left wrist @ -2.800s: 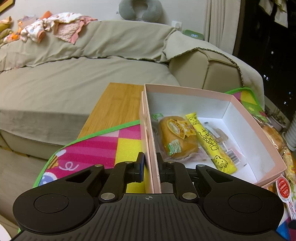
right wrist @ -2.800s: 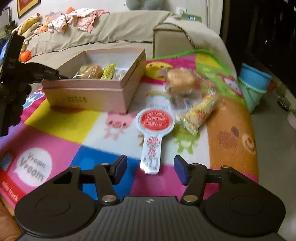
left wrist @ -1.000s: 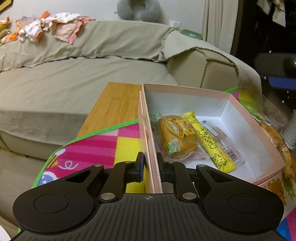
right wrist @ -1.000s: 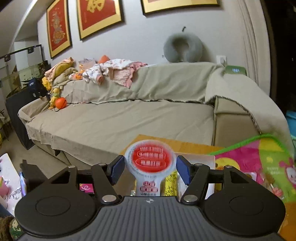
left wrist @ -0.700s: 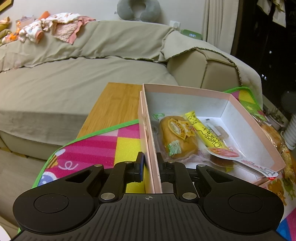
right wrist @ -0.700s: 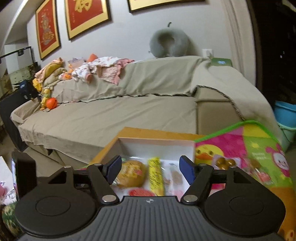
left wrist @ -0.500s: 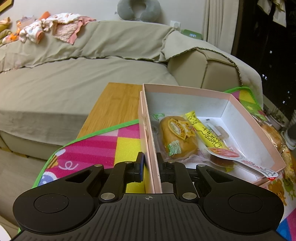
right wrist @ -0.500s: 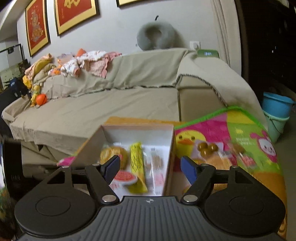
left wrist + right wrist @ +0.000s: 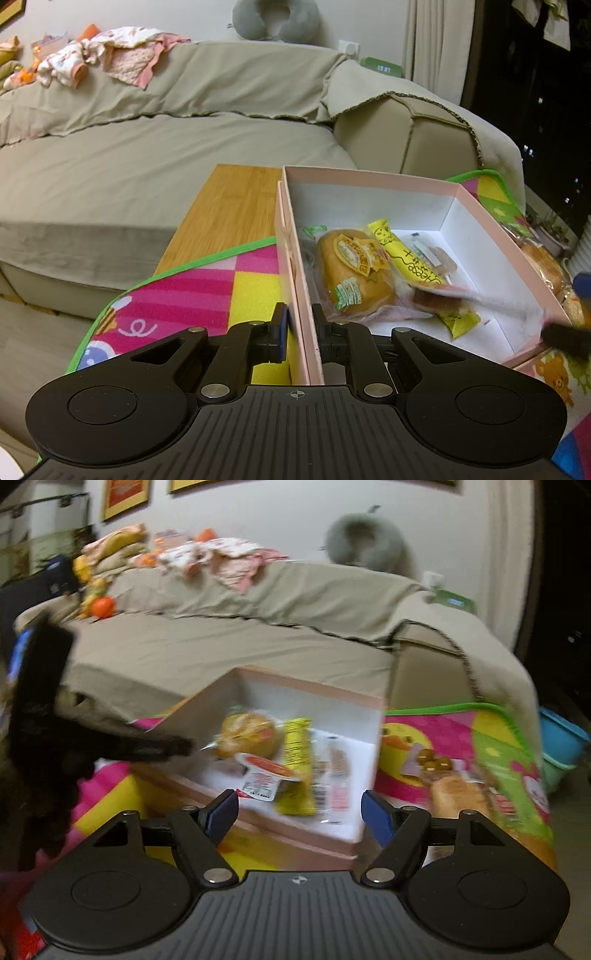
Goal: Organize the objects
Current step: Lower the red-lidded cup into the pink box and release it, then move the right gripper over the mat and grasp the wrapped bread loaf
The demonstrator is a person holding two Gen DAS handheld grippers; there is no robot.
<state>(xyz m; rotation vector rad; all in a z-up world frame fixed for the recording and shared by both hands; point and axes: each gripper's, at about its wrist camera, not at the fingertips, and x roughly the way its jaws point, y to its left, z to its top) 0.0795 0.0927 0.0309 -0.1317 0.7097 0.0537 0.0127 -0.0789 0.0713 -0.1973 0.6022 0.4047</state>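
Pink box point(image 9: 373, 184) sits on the play mat point(image 9: 207, 291), and we use it as our reference. Our left gripper point(image 9: 300, 325) is pinched narrow on the box's near-left wall, one finger outside, one inside, both pads touching cardboard.

Our right gripper point(image 9: 300, 810) is spread wide and holds nothing; it hangs just off the box's near-right corner, and from the left wrist view only a blurred dark finger point(image 9: 565, 338) shows at that rim.

Inside the box: bun point(image 9: 351, 271) in clear wrap against the left wall, yellow stick point(image 9: 413, 266) just right of it, running front to back. Red-lidded pack point(image 9: 264, 771) lies tilted across the near end of the stick and the bun wrap, tab pointing to the near wall. It's motion-blurred in the left view, so we can't tell whether it lies flat. Thin clear packet point(image 9: 338, 775) lies right of the stick, near the right wall.

Outside the box, right side on the mat: another bun point(image 9: 458, 794) and a blurred clear snack pack point(image 9: 432, 762). Sofa point(image 9: 184, 147) is behind the box; bare wood table point(image 9: 229, 210) shows past the mat at the box's far-left corner.
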